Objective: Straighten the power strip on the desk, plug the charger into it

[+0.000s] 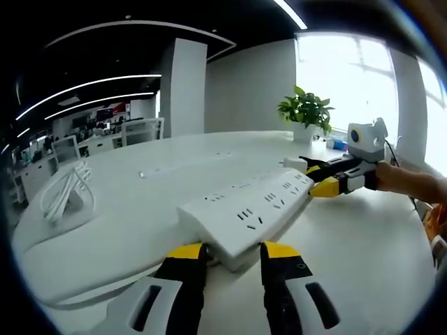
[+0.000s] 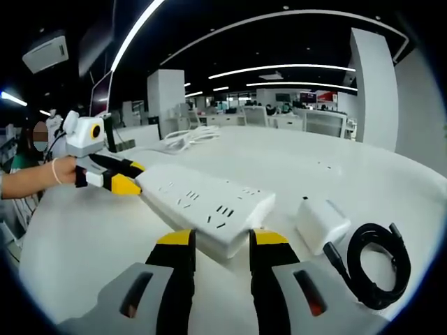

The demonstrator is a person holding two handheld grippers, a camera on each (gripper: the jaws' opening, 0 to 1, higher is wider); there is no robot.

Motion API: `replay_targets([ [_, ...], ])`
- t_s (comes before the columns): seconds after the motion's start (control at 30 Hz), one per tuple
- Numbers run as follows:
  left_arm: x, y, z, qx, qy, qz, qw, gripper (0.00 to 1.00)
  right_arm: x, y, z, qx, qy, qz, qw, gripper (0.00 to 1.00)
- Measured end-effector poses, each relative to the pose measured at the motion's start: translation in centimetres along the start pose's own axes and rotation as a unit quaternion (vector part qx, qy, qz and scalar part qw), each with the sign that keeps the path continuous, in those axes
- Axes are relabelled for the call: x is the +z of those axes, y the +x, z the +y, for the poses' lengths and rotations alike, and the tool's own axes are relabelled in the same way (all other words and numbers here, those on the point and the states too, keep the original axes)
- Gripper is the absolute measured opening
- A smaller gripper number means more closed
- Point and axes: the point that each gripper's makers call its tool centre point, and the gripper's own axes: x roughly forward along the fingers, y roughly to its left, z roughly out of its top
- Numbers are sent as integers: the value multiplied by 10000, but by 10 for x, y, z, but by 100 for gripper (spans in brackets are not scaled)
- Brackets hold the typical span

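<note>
Left gripper (image 1: 234, 252): its yellow-tipped fingers (image 1: 187, 255) rise from the bottom of the left gripper view and close on the near end of the power strip, one on each side; seen from the right gripper view, this gripper (image 2: 129, 183) grips the strip's far end, with a hand (image 2: 61, 171) behind it.
Right gripper (image 2: 222, 241): its fingers (image 2: 176, 241) hold the strip's other end, narrow on its short edge; in the left gripper view it (image 1: 318, 185) meets the strip's far end, a person's hand (image 1: 405, 181) behind it.
Power strip (image 1: 244, 209): white, long, sockets facing up, held at both ends and lying low over the counter (image 1: 363, 258); whether its underside touches the surface cannot be told. In the right gripper view it (image 2: 206, 202) runs diagonally from lower right to upper left.
Charger (image 2: 321, 222): a white block lying on the counter (image 2: 84, 237) just beside the strip's end at the right gripper, apart from it.
Black cable (image 2: 377, 262): coiled on the counter next to the charger, one plug end near the block.
White cable (image 1: 66, 192): a loose bundle farther off on the counter.
Potted plant (image 1: 305, 112): green, at the counter's far edge by the bright window.
Beyond: office desks and chairs, ceiling strip lights.
</note>
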Motion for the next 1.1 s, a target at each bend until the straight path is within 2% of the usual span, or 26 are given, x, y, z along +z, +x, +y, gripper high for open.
replay_targets([
  [1.1, 0, 3, 4, 106, -102, 16, 9999, 32, 1, 4, -3, -36, 115, -30, 9999, 28],
])
